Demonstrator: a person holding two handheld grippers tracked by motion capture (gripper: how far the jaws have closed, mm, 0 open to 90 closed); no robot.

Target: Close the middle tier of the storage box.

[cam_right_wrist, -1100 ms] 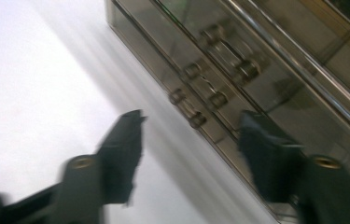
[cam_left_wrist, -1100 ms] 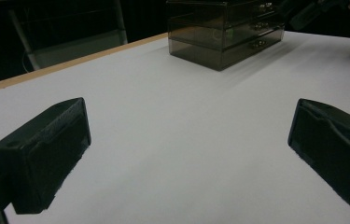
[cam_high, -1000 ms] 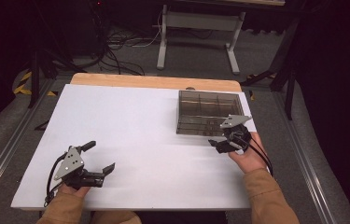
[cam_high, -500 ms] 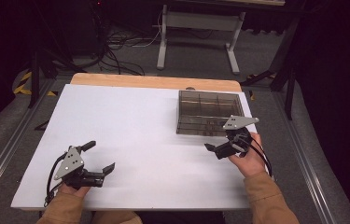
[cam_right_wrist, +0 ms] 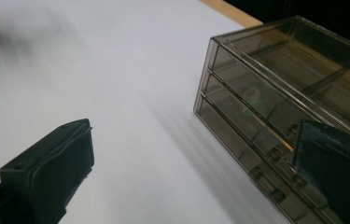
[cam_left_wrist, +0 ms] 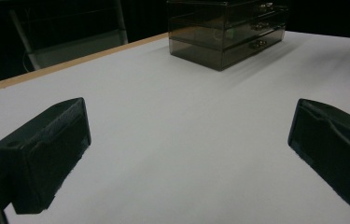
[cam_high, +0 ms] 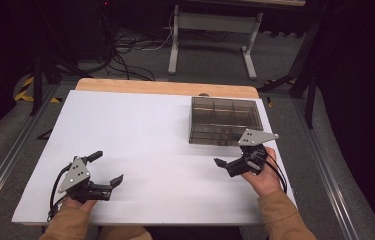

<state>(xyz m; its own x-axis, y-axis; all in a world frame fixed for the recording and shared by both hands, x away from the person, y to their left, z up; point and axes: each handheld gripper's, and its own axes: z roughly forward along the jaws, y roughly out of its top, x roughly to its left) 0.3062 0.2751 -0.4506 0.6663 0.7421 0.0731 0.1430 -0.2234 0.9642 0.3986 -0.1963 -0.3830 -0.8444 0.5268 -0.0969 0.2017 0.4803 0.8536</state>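
Observation:
A smoky see-through drawer box (cam_high: 225,120) stands at the back right of the white table (cam_high: 140,130). My right gripper (cam_high: 232,155) hovers just in front of it, a little apart from its drawer fronts. Its jaws have just been opening and now stand open with nothing between them. In the right gripper view, the right gripper (cam_right_wrist: 191,172) looks along the box (cam_right_wrist: 266,93) and its small drawer knobs. My left gripper (cam_high: 109,166) rests near the front left, open and empty. From the left gripper (cam_left_wrist: 186,154), the box (cam_left_wrist: 228,32) shows far off.
The table has a wooden strip (cam_high: 165,87) along its far edge. Beyond it, a metal stand (cam_high: 210,30) and cables (cam_high: 125,50) lie on the dark floor. Wide bare table lies between the two grippers.
My right gripper has drawn back from the drawer box, toward the front and slightly left, and its jaws have spread wider. The left gripper has stayed where it was.

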